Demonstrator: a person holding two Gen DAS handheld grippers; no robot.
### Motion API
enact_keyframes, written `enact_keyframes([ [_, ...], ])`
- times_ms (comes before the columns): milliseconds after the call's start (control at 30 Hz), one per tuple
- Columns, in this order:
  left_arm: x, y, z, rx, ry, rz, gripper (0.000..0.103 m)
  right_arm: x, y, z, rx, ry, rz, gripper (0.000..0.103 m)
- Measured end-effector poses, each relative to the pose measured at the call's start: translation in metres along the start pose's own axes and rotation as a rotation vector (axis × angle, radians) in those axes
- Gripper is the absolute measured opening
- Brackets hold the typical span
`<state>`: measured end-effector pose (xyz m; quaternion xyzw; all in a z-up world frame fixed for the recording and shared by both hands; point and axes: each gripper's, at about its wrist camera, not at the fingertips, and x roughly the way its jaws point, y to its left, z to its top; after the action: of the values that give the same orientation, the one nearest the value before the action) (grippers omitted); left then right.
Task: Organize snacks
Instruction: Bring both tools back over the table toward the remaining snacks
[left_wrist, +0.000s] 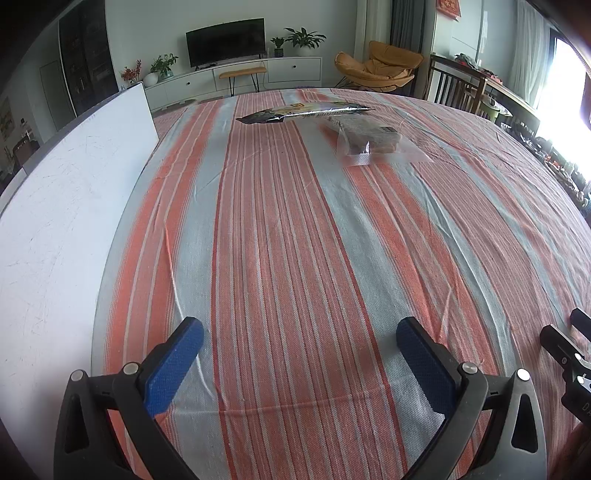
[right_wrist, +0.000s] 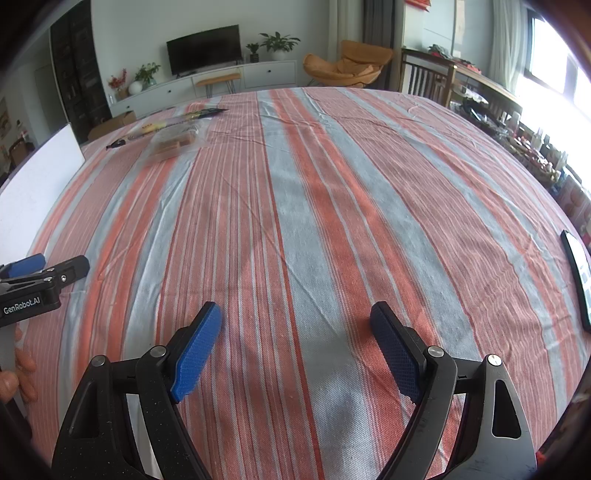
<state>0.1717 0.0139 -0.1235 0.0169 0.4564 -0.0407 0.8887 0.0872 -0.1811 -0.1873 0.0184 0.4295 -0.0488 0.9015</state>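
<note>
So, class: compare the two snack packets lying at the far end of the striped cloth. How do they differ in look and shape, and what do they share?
The foil packet is opaque, silvery with dark and yellow print; the clear bag is see-through, showing brown pieces inside. The foil packet is long and narrow; the clear bag is broader and squarer. The foil packet lies farther from the grippers, the clear bag nearer. Both lie flat on the striped cloth, close together, untouched by either gripper.

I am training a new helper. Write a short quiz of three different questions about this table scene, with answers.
1. True or false: the left gripper holds a snack.
2. Which lies nearer the grippers: A the foil packet, B the clear bag?
3. Fill in: a dark flat ____ lies at the right edge of the striped cloth.

Key: 1 false, both it and the right gripper are open and empty. 2 B. 3 phone, probably.
</note>
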Motion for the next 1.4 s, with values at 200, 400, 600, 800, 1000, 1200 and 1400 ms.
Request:
enact_keyframes([
  [200,0.0007,0.0000,0.0007,-0.003,0.000,-0.001,0.103,-0.0005,-0.0003,-0.0001,0.000,0.000,0.000,0.086],
  [400,0.0035,0.0022,0.0058,0.036,0.008,-0.028,0.103,-0.0006,-0.0003,-0.0001,0.000,0.000,0.000,0.086],
  [600,0.0051,0.0022,0.0078,0.037,0.001,-0.027,0.103,-0.0010,-0.0005,-0.0002,0.000,0.000,0.000,0.086],
  [800,0.0052,0.0022,0.0079,0.037,0.001,-0.027,0.103,-0.0012,-0.0007,-0.0003,0.000,0.000,0.000,0.086],
  [1000,0.0053,0.0020,0.0080,0.037,0.001,-0.027,0.103,-0.0014,-0.0007,-0.0004,-0.001,0.000,0.000,0.086],
  [1200,0.0052,0.0020,0.0079,0.037,0.001,-0.027,0.103,-0.0018,-0.0010,-0.0005,-0.001,0.001,0.000,0.086],
  [1400,0.0052,0.0017,0.0083,0.036,0.001,-0.028,0.103,0.0024,0.0014,0.0079,-0.040,0.049,0.028,0.086],
])
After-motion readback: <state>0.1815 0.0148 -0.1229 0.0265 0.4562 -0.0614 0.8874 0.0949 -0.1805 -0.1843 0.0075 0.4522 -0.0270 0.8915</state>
